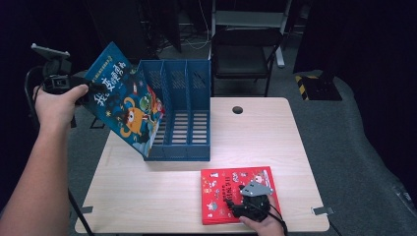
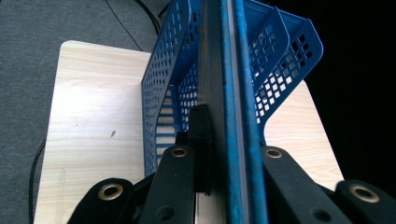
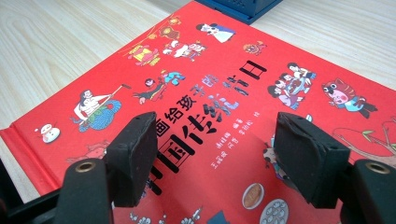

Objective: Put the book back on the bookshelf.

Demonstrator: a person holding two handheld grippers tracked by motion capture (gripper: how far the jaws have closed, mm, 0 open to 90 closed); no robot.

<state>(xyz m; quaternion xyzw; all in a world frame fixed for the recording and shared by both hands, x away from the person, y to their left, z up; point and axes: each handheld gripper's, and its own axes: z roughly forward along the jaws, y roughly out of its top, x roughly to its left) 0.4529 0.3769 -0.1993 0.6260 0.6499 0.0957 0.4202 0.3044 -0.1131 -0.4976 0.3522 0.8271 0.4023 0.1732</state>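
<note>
We are holding the blue hardcover picture book (image 1: 127, 105) tilted above the table's left side, its lower corner just at the blue perforated plastic file rack (image 1: 184, 115), likely to slide it into a slot. Our left gripper (image 1: 81, 91) is pinching the book's edge. Our right gripper (image 1: 251, 206), jaws spread, is hovering over the flat red picture book (image 1: 221, 189) on the pale wooden table (image 1: 147, 191), likely readying a pickup.

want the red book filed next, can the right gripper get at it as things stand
Probably yes. The right gripper hovers just over the red book, jaws open with nothing between them, and the cover lies flat and bare. The catch: it lies flush on the table, so an edge may be hard to pinch.
</note>
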